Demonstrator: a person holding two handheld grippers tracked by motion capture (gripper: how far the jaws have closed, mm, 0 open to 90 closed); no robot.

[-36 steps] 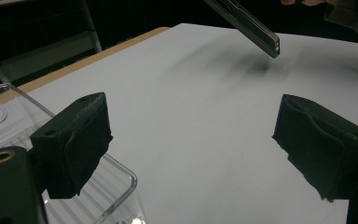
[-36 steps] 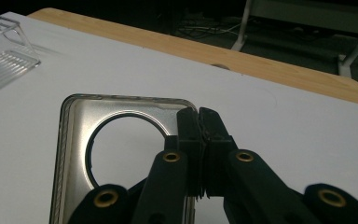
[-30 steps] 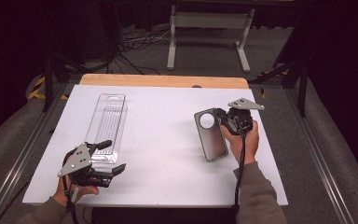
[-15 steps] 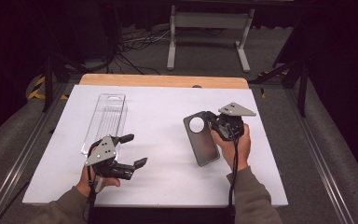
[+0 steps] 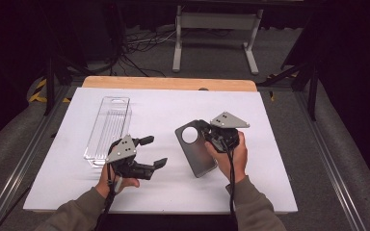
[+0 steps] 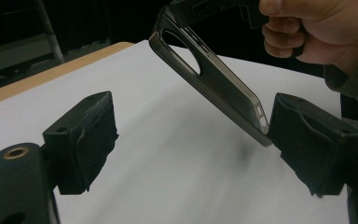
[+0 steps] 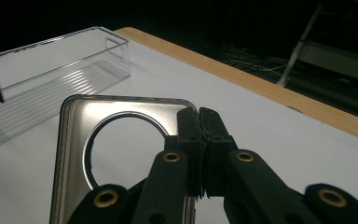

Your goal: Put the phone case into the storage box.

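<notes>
A grey phone case (image 5: 197, 153) with a round camera hole hangs tilted above the white table (image 5: 270, 183), right of centre. My right gripper (image 5: 207, 133) is shut on its upper edge beside the hole; in the right gripper view the jaws (image 7: 198, 126) pinch the case (image 7: 74, 154) rim. My left gripper (image 5: 155, 151) stands open a little left of the case, pointing at it. In the left gripper view the case (image 6: 214, 79) slants down between the wide jaws (image 6: 191, 135), its low end close to the right jaw. I cannot tell if they touch.
A long clear plastic tray (image 5: 108, 126) lies at the left of the table, just behind my left gripper, and shows again (image 7: 51, 70) in the right gripper view. A wooden strip (image 5: 168, 83) borders the far edge. A metal stand (image 5: 212, 21) is beyond it.
My left gripper has moved right and forward toward the table's middle. My right gripper has carried the case leftward, toward the left gripper.
</notes>
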